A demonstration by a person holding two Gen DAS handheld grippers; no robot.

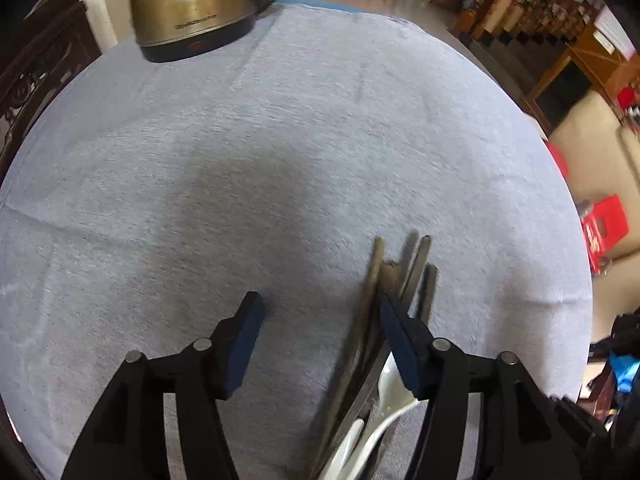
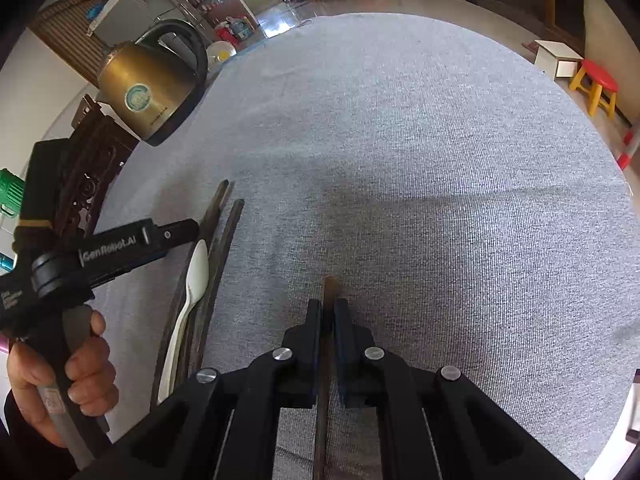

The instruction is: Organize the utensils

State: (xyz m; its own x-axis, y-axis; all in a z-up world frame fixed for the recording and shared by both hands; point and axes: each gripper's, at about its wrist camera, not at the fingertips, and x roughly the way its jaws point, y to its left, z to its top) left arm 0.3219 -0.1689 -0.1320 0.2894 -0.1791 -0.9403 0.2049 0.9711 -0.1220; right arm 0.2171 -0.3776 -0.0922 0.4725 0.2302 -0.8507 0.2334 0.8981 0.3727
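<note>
Fingers of the right gripper [image 2: 327,316] were pressed nearly together, their dark blue pads pinching a single brown chopstick [image 2: 330,292]; its squared tip stuck out just past the pads and its thin shaft ran back between the black linkages toward the near edge of the worktop [image 2: 440,168]; the fingers of the left gripper [image 1: 320,316] stood spread wide with nothing between them, the right-hand pad [image 1: 394,330] over or against a bundle of chopsticks [image 1: 416,264], though contact could not be told. That bundle of dark, worn, square-ended sticks lay on the cloth near the worktop's left edge, roughly parallel and touching; a glossy white plastic spoon [image 2: 196,276] lay among them, bowl pointing away. A hand [image 2: 68,376] gripped the left gripper's handle. The worktop was round, covered by a pale grey, finely ribbed cloth with soft creases; a brass-coloured metal kettle [image 2: 140,96] with a black handle and base stood at its far left edge.
</note>
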